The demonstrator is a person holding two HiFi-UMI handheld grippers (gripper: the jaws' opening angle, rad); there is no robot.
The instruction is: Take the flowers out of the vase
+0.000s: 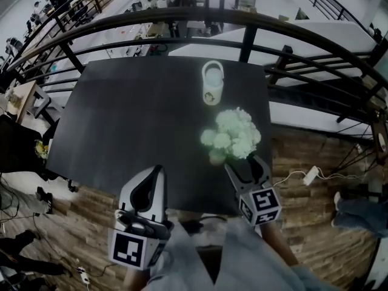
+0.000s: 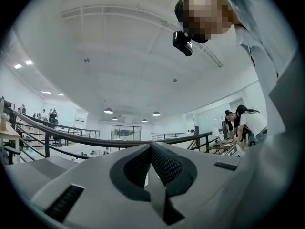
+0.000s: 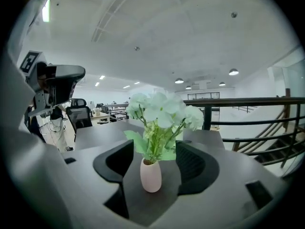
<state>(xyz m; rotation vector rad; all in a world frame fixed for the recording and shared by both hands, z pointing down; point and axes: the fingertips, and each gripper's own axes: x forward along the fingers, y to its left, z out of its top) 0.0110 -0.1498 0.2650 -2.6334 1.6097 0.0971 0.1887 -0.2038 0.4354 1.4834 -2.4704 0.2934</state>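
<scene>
A small pink vase [image 3: 150, 175] stands on the dark table [image 1: 133, 126] near its front right corner and holds a bunch of pale green-white flowers [image 3: 159, 112]. From the head view the blooms [image 1: 233, 133] hide most of the vase [image 1: 217, 157]. My right gripper [image 3: 155, 148] is open, with its pads on either side of the stems and the vase neck and clear of both. In the head view the right gripper [image 1: 245, 164] sits just in front of the bunch. My left gripper [image 1: 157, 171] is shut and empty over the table's front edge, and it points level in its own view [image 2: 151, 148].
A white cup [image 1: 212, 82] stands at the table's far side, behind the flowers. A black railing [image 1: 182, 18] curves round the far side and right. A white cable and power strip [image 1: 310, 176] lie on the wood floor at the right. People [image 2: 245, 123] work at desks in the distance.
</scene>
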